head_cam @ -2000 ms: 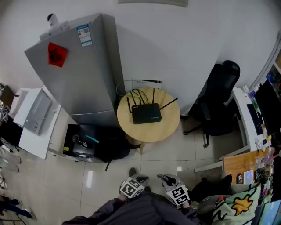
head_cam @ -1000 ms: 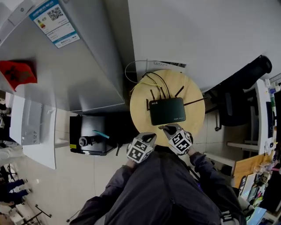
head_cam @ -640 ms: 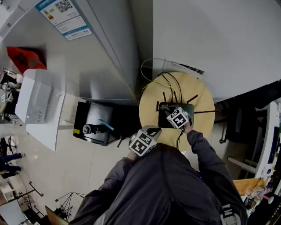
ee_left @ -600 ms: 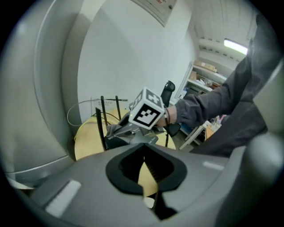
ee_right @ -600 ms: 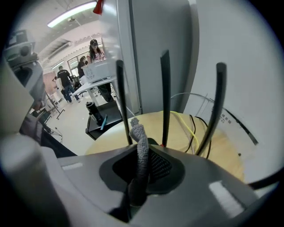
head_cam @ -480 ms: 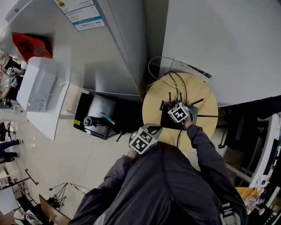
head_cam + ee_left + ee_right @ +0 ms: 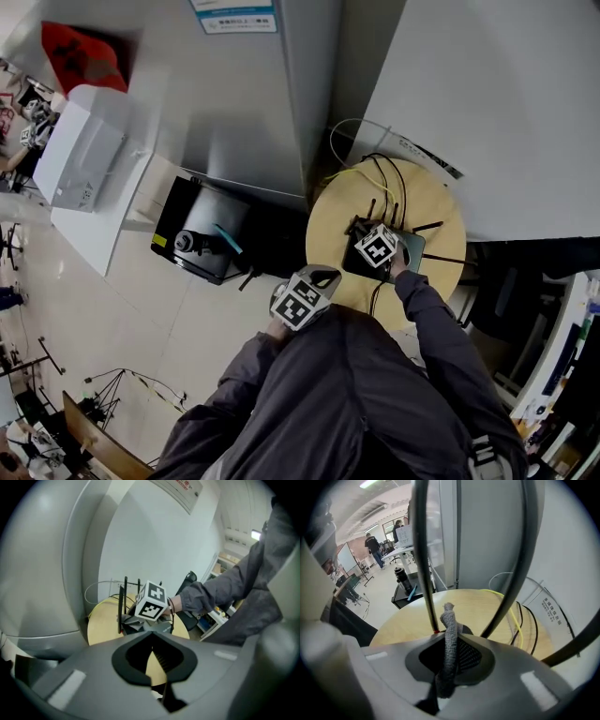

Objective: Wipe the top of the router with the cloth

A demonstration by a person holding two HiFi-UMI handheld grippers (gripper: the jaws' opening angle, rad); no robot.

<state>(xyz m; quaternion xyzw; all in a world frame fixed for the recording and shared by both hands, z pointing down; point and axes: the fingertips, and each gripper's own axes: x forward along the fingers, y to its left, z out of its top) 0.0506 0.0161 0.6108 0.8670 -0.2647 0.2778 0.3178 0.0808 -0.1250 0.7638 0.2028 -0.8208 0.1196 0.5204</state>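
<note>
Round table (image 7: 431, 202): R gripper (image 7: 373, 242) over router (image 7: 411, 247); only its view shows cloth (image 7: 450, 644) pinched. L gripper (image 7: 317, 279) closed, empty.

- On my feed I've got a dark grey jacket (image 7: 356, 403) with long sleeves (image 7: 424, 314).
- Left gripper (image 7: 152, 660): smooth grey shell, black-lined opening, ribbed black jaws.
- Right gripper (image 7: 447, 660): same grey shell.
- Each carries a white cube (image 7: 300, 300) printed with black square markers.

Nothing reads clearly: Chinese characters on the white wall panel (image 7: 552, 610) and the fridge label (image 7: 234, 14) are too small
</note>
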